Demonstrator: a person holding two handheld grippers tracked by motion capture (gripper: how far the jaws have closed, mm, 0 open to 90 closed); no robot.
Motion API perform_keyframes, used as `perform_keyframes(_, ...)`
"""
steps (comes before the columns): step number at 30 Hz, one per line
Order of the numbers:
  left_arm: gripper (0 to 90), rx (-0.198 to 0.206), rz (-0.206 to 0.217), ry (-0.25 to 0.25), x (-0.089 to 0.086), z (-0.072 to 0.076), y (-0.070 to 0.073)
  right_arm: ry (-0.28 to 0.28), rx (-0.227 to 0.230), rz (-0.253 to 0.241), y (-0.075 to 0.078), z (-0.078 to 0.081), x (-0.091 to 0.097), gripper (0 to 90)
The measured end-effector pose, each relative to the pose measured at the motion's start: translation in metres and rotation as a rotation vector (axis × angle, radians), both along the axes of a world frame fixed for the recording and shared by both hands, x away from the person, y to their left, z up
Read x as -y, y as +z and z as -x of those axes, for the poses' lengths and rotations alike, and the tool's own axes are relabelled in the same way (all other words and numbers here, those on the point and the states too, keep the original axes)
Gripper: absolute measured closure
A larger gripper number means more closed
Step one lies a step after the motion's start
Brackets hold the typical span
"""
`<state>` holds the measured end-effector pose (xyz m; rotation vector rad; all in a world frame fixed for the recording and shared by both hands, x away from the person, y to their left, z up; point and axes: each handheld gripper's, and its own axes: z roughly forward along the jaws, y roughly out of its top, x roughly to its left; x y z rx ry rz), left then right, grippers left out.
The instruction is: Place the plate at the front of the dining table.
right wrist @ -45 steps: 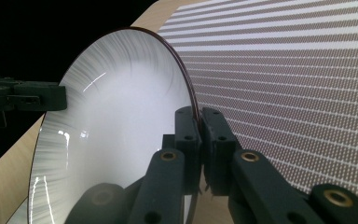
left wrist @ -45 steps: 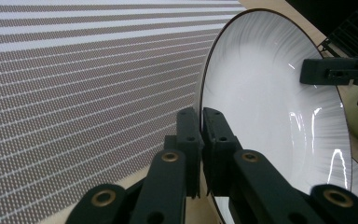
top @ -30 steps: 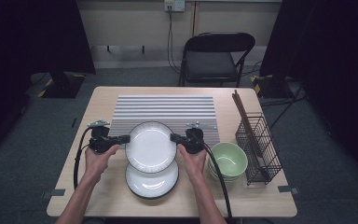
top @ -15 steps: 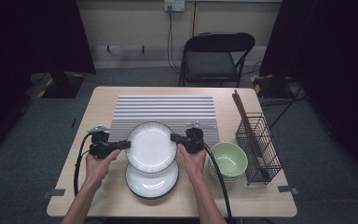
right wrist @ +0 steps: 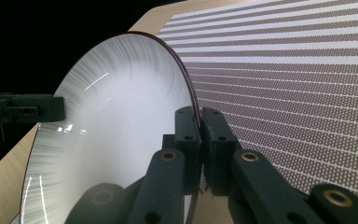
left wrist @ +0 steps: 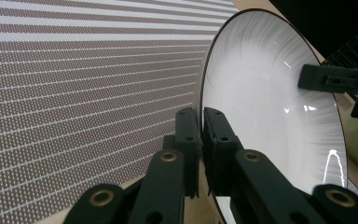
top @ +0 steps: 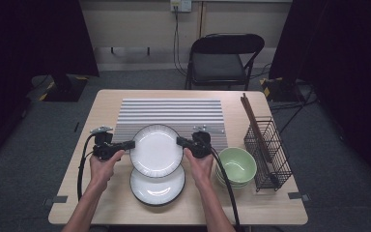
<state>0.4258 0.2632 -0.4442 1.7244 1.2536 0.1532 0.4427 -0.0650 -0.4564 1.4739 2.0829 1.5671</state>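
A white plate with a dark rim [top: 156, 150] is held just above a second, similar plate [top: 157, 186] lying on the table. My left gripper [top: 131, 144] pinches its left rim and my right gripper [top: 179, 141] its right rim. In the left gripper view the jaws [left wrist: 201, 114] have just been closing and the plate's [left wrist: 270, 107] edge sits between the pads. The right gripper view shows its jaws [right wrist: 199, 114] clamped on the plate's [right wrist: 116, 102] opposite edge. Each view also shows the other gripper across the plate.
A grey striped mat [top: 171, 113] lies behind the plates. Stacked green bowls [top: 236, 166] sit to the right, beside a black wire basket [top: 267, 152] with brown chopsticks [top: 253, 121] leaning on it. A folding chair [top: 224, 58] stands beyond the table.
The left hand dipped slightly toward me half a second ago and is back level at the plate's rim. The plate and the right gripper have hardly moved.
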Motion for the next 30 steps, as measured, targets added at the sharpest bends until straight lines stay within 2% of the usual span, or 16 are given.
perform_keyframes(3,86.0,0.012,-0.021,0.003,0.000,-0.002,0.003,0.000,0.008,0.004,0.002,-0.001,-0.001,86.2)
perform_keyframes(6,86.5,0.013,-0.004,0.013,-0.002,-0.004,0.004,0.003,0.015,0.004,0.004,-0.002,-0.002,86.2)
perform_keyframes(11,86.8,0.022,-0.010,0.011,-0.005,-0.006,0.007,0.004,0.022,-0.001,0.007,-0.004,-0.005,86.1)
perform_keyframes(20,86.8,0.021,0.015,0.021,-0.009,-0.010,0.007,0.010,0.026,0.008,0.012,-0.009,-0.009,86.0)
perform_keyframes(24,86.9,0.021,0.004,0.027,-0.010,-0.012,0.009,0.016,0.028,0.010,0.014,-0.012,-0.011,86.0)
perform_keyframes(25,86.9,0.026,-0.012,0.019,-0.010,-0.013,0.011,0.016,0.030,0.010,0.015,-0.012,-0.011,86.0)
perform_keyframes(30,86.8,0.026,0.001,0.018,-0.010,-0.020,0.014,0.009,0.027,0.005,0.016,-0.017,-0.011,86.1)
